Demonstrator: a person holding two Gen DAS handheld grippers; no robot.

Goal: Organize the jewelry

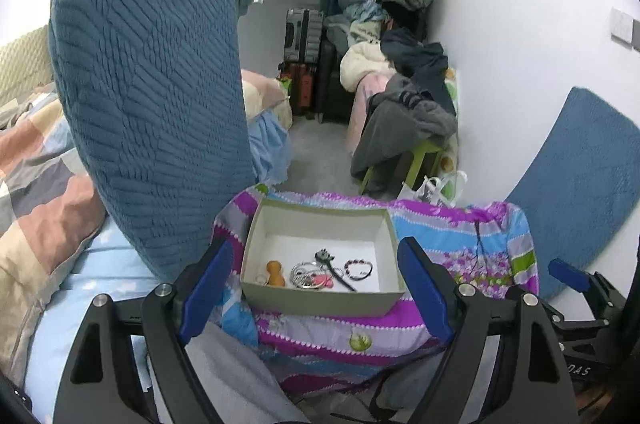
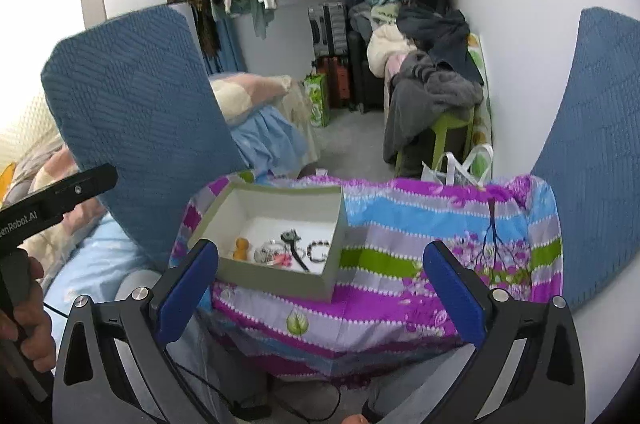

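Observation:
A shallow grey-green cardboard box (image 1: pixel 320 298) (image 2: pixel 276 280) sits on a striped purple, blue and green cloth (image 1: pixel 460 236) (image 2: pixel 400 232). Inside lie a small wooden figure (image 1: pixel 275 272) (image 2: pixel 241 248), a silver bangle (image 1: pixel 305 274) (image 2: pixel 266 251), a pink piece (image 1: pixel 322 280), a black hair stick (image 1: pixel 326 258) (image 2: pixel 294 244) and a beaded bracelet (image 1: pixel 359 268) (image 2: pixel 318 251). My left gripper (image 1: pixel 315 246) is open, its blue fingers on either side of the box and nearer the camera. My right gripper (image 2: pixel 320 252) is open too, just right of the box, holding nothing.
A tall blue quilted cushion (image 1: pixel 148 111) (image 2: pixel 136 127) stands left of the box, and another (image 1: pixel 580 183) leans on the right wall. A bed with a patchwork quilt (image 1: pixel 36 163) is at the left. Beyond are a clothes-covered green stool (image 1: pixel 424 159), suitcases (image 1: pixel 304 39) and hanging clothes. A hand (image 2: pixel 28 324) grips the left tool.

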